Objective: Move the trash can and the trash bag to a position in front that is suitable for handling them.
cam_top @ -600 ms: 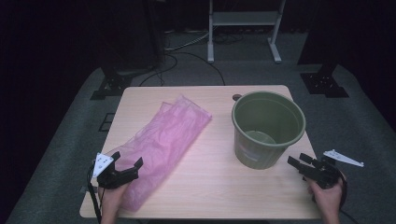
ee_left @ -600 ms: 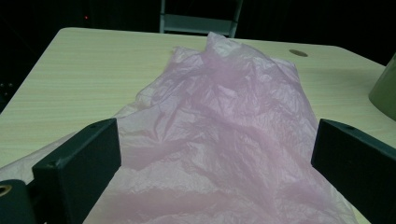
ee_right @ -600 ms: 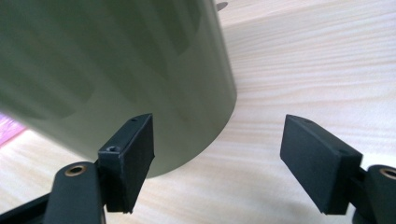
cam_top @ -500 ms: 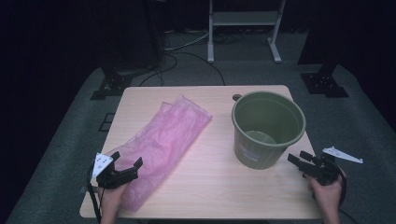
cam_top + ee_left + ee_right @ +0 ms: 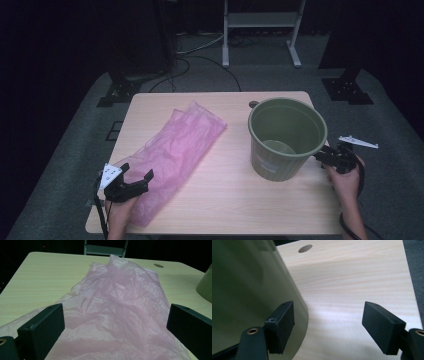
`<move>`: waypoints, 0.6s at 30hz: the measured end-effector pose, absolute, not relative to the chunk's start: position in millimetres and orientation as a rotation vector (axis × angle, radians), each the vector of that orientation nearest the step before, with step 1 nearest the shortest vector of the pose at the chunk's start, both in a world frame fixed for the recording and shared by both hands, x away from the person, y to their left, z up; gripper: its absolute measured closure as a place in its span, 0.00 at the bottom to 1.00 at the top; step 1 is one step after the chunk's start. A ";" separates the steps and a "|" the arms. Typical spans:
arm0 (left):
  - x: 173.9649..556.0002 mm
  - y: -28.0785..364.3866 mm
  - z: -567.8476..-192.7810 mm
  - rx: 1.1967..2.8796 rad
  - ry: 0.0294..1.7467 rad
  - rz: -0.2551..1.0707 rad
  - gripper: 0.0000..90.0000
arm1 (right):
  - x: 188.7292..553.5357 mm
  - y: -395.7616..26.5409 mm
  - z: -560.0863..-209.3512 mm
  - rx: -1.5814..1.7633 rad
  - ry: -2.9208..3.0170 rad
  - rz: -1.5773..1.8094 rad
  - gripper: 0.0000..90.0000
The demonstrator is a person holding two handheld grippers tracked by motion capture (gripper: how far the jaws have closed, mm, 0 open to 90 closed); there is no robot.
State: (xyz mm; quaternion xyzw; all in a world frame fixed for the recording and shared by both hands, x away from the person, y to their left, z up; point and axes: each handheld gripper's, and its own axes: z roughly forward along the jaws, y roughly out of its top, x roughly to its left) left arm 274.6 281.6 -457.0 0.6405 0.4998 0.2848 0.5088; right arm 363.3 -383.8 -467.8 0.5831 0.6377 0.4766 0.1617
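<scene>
Green bucket (image 5: 249, 290) cut off, left edge.

Bare table (image 5: 225, 185) between pink bag (image 5: 175, 150) & green bin (image 5: 285, 140); passage free.

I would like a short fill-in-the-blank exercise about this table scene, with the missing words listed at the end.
1. The thin plastic bag lying flat on the table is ____ in colour.
2. The round bin stands upright and is ____ in colour.
3. The left gripper has its jaws ____ over the near end of the bag.
4. The right gripper is beside the ____.

Missing words: pink; green; open; bin
</scene>
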 end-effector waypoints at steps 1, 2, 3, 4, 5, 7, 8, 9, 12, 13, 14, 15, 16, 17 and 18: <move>274.6 281.6 -457.0 1.543 1.204 0.686 0.00 | 363.3 -383.8 -467.8 1.664 1.820 1.360 0.28; 274.8 281.5 -457.3 1.544 1.203 0.682 0.00 | 367.0 -383.3 -466.6 1.661 1.826 1.348 0.28; 274.8 281.4 -457.4 1.544 1.202 0.679 0.00 | 371.8 -381.9 -464.7 1.656 1.830 1.340 0.28; 275.0 281.2 -457.5 1.545 1.200 0.675 0.00 | 374.7 -380.6 -463.3 1.652 1.839 1.335 0.28; 275.2 281.1 -457.5 1.547 1.199 0.674 0.00 | 377.3 -379.0 -462.1 1.648 1.847 1.336 0.28; 275.1 281.2 -457.4 1.547 1.197 0.672 0.00 | 380.7 -376.7 -460.0 1.630 1.855 1.326 0.29; 275.0 281.4 -457.2 1.547 1.196 0.671 0.00 | 382.3 -376.0 -459.3 1.626 1.857 1.331 0.29; 274.9 281.7 -457.1 1.543 1.196 0.668 0.00 | 383.6 -375.2 -458.8 1.626 1.860 1.339 0.29; 274.7 282.7 -456.8 1.535 1.199 0.659 0.00 | 387.4 -367.7 -457.0 1.592 1.890 1.339 0.29; 274.7 282.8 -456.7 1.536 1.198 0.657 0.00 | 387.4 -367.7 -457.0 1.592 1.890 1.339 0.29; 274.6 282.7 -456.5 1.534 1.197 0.656 0.00 | 388.6 -361.3 -456.3 1.576 1.913 1.342 0.29; 274.6 282.7 -456.5 1.534 1.197 0.656 0.00 | 388.6 -361.3 -456.3 1.576 1.913 1.342 0.29; 274.6 282.4 -456.0 1.533 1.193 0.656 0.00 | 390.3 -352.6 -456.3 1.553 1.938 1.352 0.29; 274.6 282.4 -456.0 1.533 1.193 0.656 0.00 | 390.3 -352.6 -456.3 1.553 1.938 1.352 0.29; 274.6 282.3 -455.8 1.534 1.193 0.656 0.00 | 390.9 -349.3 -456.2 1.546 1.948 1.355 0.29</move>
